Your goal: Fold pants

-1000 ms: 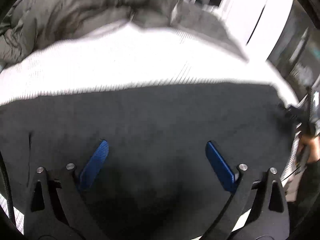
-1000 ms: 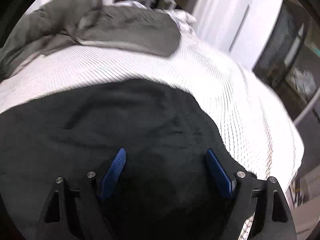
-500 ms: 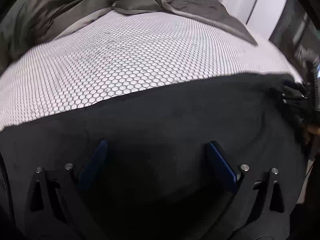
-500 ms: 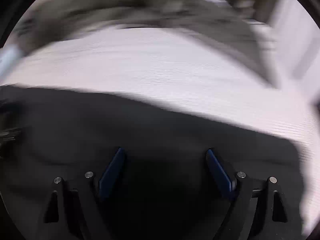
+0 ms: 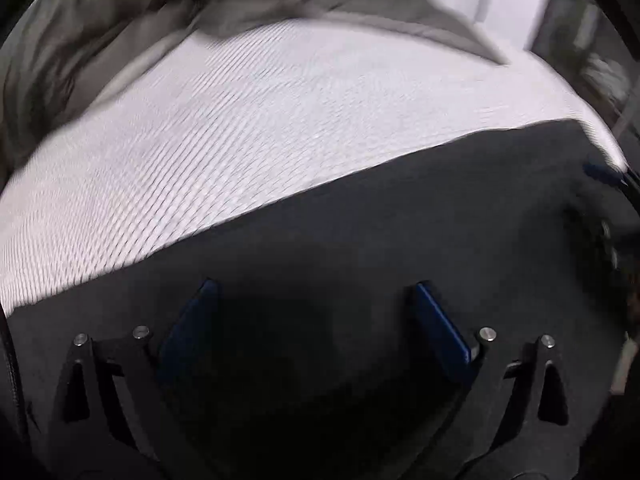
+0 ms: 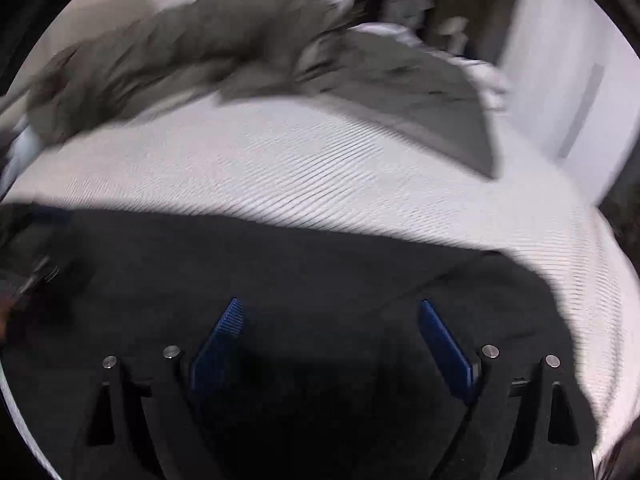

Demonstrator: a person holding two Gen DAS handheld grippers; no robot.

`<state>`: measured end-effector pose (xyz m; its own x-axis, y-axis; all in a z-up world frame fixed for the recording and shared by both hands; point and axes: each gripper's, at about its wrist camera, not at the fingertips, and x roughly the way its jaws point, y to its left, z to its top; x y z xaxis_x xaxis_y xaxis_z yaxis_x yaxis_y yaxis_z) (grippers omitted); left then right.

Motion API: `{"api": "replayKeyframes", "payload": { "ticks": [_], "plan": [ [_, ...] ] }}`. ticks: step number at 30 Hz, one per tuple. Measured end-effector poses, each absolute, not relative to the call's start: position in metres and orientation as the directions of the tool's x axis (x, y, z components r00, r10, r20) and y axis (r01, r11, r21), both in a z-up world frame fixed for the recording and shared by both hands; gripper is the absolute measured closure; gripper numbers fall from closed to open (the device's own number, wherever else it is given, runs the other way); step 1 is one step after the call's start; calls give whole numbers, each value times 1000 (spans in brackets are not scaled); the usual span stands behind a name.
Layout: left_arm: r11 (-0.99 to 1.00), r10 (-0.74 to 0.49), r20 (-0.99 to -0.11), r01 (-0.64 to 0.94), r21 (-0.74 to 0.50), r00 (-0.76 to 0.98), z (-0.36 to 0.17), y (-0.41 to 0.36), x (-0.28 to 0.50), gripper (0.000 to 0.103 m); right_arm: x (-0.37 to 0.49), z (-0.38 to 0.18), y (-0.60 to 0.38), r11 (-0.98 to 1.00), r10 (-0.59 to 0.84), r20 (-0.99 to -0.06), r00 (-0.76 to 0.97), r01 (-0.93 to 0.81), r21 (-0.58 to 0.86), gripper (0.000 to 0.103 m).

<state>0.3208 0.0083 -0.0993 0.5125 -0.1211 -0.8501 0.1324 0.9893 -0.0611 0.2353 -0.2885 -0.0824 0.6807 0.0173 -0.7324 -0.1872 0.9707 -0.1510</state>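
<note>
Black fabric fills the lower half of both views: one pair of pants, spread flat across a white, honeycomb-textured mattress. Nothing that could hold other things shows in either view; the bed carries only the pants and one rumpled grey blanket bunched along its far side.

From the left wrist view, the left gripper hangs over the dark cloth with its two blue pads spread wide, clamped on nothing; whether the tips brush the fabric cannot be told through the blur. At the far right edge of that view a bit of the other tool is visible, too smeared to read.

From the right wrist view, the right gripper is likewise over the pants, near their right-hand end, its jaws apart and just opened a little further, with only flat cloth beneath them and nothing pinched.

Compared with a second ago, both cameras have swung sideways: the pants' far edge now runs slanted in the left view, and far more bare mattress shows beyond it.
</note>
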Motion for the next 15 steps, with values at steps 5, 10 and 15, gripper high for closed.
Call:
{"api": "replayKeyframes", "payload": {
  "ticks": [5,10,15],
  "plan": [
    [992,116,-832,-98,74,542,-93,86,315,8,237,-114,-283,947,-83,-768,635,-189,-259,12],
    [974,-12,-810,-178,-144,586,-75,142,291,17,232,-109,-302,975,-114,-777,619,-82,-208,12],
    [985,66,-708,-158,-65,703,-27,170,235,10,210,-100,-293,972,-77,-763,642,-121,-200,12]
  ]
}}
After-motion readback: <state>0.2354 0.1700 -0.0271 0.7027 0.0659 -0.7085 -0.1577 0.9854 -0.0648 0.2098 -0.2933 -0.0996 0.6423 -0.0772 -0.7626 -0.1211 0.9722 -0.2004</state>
